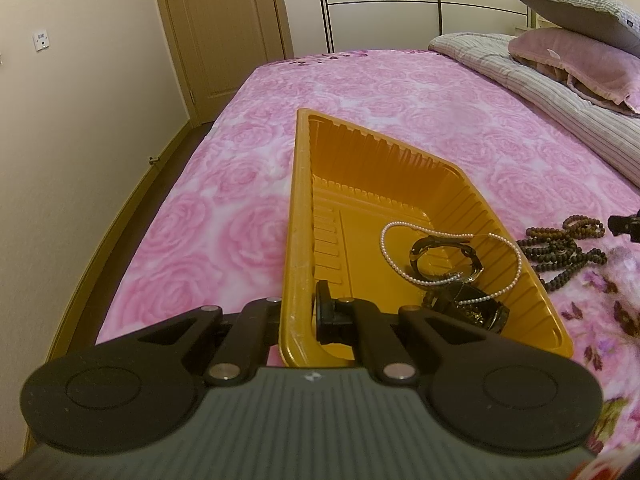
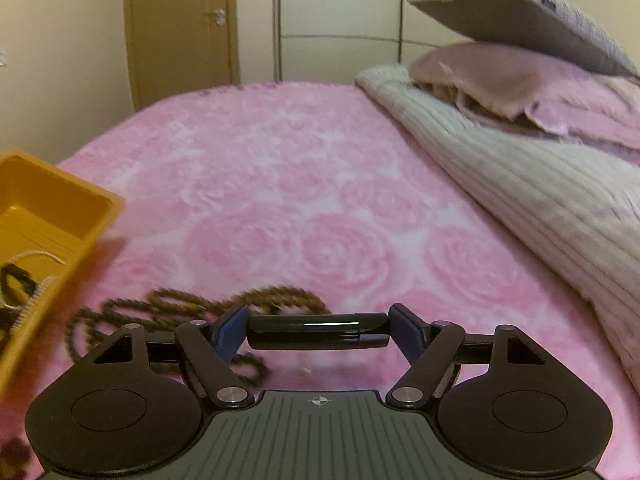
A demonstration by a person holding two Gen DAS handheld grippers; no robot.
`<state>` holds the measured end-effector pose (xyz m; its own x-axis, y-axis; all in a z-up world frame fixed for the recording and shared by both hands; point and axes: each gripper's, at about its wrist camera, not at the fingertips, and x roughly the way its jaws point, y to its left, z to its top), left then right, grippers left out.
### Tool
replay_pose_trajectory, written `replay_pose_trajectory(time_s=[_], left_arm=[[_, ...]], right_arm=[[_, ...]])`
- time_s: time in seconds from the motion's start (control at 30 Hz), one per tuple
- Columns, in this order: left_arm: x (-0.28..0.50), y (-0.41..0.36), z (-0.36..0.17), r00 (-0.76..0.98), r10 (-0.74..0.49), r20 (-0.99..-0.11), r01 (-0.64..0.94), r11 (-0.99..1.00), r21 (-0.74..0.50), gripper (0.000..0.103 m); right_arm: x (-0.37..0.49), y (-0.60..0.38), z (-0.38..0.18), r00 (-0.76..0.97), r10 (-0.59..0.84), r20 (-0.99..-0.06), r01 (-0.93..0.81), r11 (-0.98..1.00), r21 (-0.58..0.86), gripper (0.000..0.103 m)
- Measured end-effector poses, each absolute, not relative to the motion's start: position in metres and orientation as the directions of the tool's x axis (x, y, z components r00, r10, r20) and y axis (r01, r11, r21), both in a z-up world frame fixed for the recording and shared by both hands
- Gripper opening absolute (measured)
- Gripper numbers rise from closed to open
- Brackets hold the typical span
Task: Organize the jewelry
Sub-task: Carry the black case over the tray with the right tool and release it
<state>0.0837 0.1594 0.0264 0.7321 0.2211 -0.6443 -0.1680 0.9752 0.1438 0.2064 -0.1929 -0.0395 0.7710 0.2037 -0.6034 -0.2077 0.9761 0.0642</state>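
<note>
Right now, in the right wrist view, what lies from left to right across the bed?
Orange plastic tray → brown beaded necklace → glossy black bangle held in the right hand-held gripper → striped grey quilt.

Warm dim indoor light, fisheye-bent edges, right view seemingly motion-blurred.

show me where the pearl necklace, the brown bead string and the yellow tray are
pearl necklace (image 1: pixel 385 245): left wrist view, left curve of its loop.
brown bead string (image 1: pixel 560 254): left wrist view, middle of the pile.
yellow tray (image 1: pixel 294 216): left wrist view, left rim.

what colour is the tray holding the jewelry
Orange-yellow tray, clearest in the left wrist view.
</note>
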Motion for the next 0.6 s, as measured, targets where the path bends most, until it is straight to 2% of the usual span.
replay_pose_trajectory(time_s=[0.27,0.47,0.6], left_arm=[[0.084,0.161,0.026,0.734,0.22,-0.643,-0.169,0.976,0.141,0.004],[0.084,0.162,0.026,0.735,0.215,-0.643,-0.169,0.977,0.134,0.004],[0.083,0.161,0.025,0.737,0.214,-0.641,-0.17,0.977,0.131,0.004]], right_arm=[[0.187,-0.153,-0.008,0.76,0.35,-0.547,-0.338,0.933,0.126,0.075],[0.167,-0.097,0.011,0.651,0.561,-0.512,-0.542,0.815,0.204,0.075],[0.156,-0.061,0.011,0.564,0.652,-0.506,-0.656,0.726,0.205,0.075]])
